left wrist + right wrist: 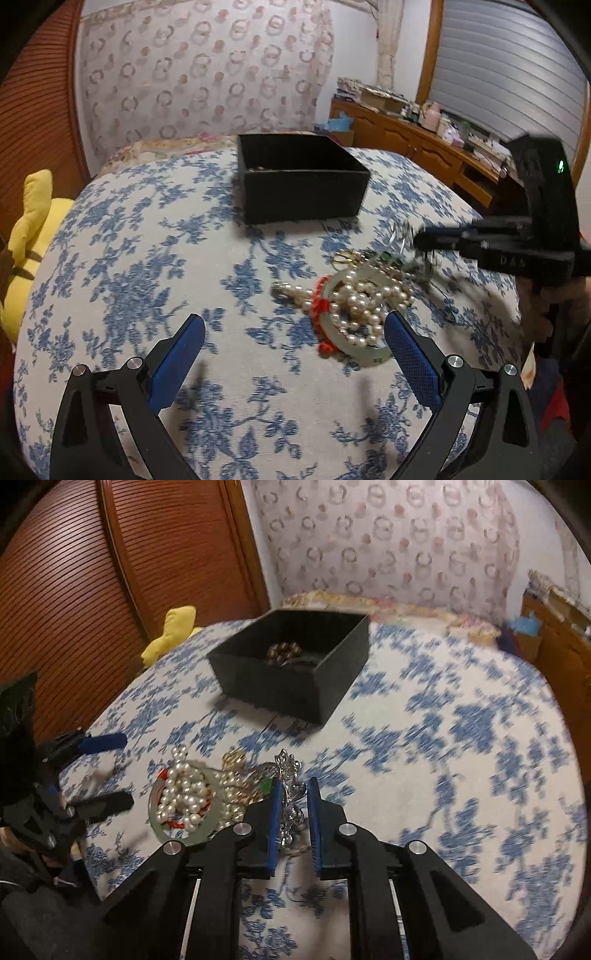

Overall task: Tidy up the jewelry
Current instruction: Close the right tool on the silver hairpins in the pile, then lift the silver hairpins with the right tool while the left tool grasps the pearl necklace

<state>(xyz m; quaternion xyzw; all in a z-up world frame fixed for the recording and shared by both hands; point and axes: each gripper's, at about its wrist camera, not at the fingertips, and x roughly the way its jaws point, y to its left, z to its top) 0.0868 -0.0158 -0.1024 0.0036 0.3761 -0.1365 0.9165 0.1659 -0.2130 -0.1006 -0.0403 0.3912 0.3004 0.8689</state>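
My right gripper [292, 805] is clamped on the silver crystal piece [291, 775] beside the pearl pile [183, 794]; it looks light, spiky and fragile. My left gripper [295, 343] hovers spread wide, short of the black box [295, 668].
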